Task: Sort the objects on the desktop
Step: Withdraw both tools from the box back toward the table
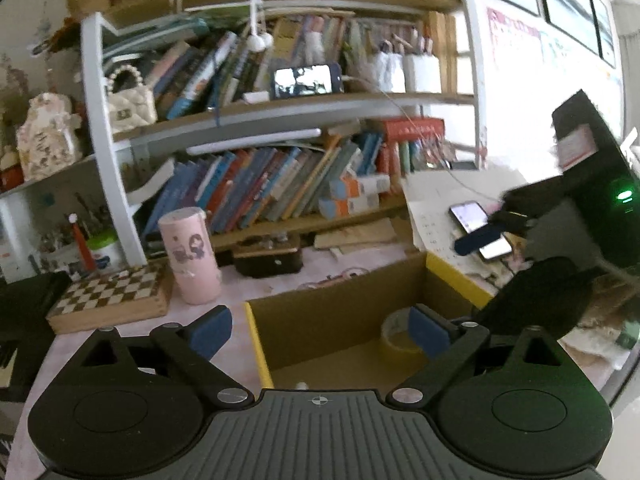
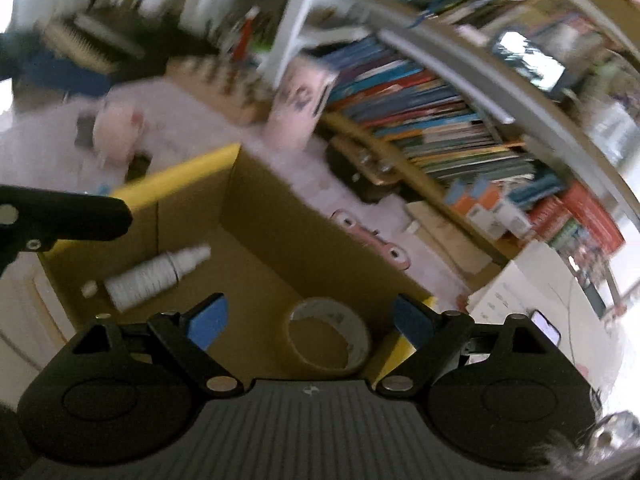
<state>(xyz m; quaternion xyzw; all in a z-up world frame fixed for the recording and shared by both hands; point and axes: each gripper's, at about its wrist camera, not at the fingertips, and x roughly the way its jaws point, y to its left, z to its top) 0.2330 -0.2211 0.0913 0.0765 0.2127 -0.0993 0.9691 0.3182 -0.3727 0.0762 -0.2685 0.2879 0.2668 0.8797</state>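
Up close, left gripper [image 1: 320, 332] spread wide over the cardboard box [image 1: 332, 320], blue fingers [image 1: 212, 330] released, nothing between them. Same story from the right wrist: right gripper [image 2: 310, 322] spread wide above the box, fingers [image 2: 210, 320] clear of everything, holding nothing.

Underneath, a pale pink worktop [image 1: 236, 296], cluttered. On it to the left, a checkered wooden board box [image 1: 110, 298], and just beside that a pink cylindrical tube [image 1: 190, 254] standing upright with a cartoon print. Behind, a small dark case [image 1: 268, 260] against the shelf foot. Further back, a white-framed bookshelf [image 1: 96, 120] packed with leaning books, a quilted cream handbag [image 1: 130, 104] on the middle shelf, a phone [image 1: 308, 80] propped there with its screen lit. Off right, loose papers with a second lit phone [image 1: 480, 230] lying on them, bright windows beyond.

Now the box: open top, yellow-edged rim, sitting on the worktop. Inside, a roll of tape [image 2: 330, 334] lying flat on the floor of the box near the right wall, directly below the right gripper. Well apart from it, toward the left wall, a white dropper bottle [image 2: 154, 276] on its side, with a small white cap [image 2: 89, 289] just beside its base. Pink scissors [image 2: 372, 242] outside, on the worktop behind the box. Right-wrist view blurred, finer detail not readable.
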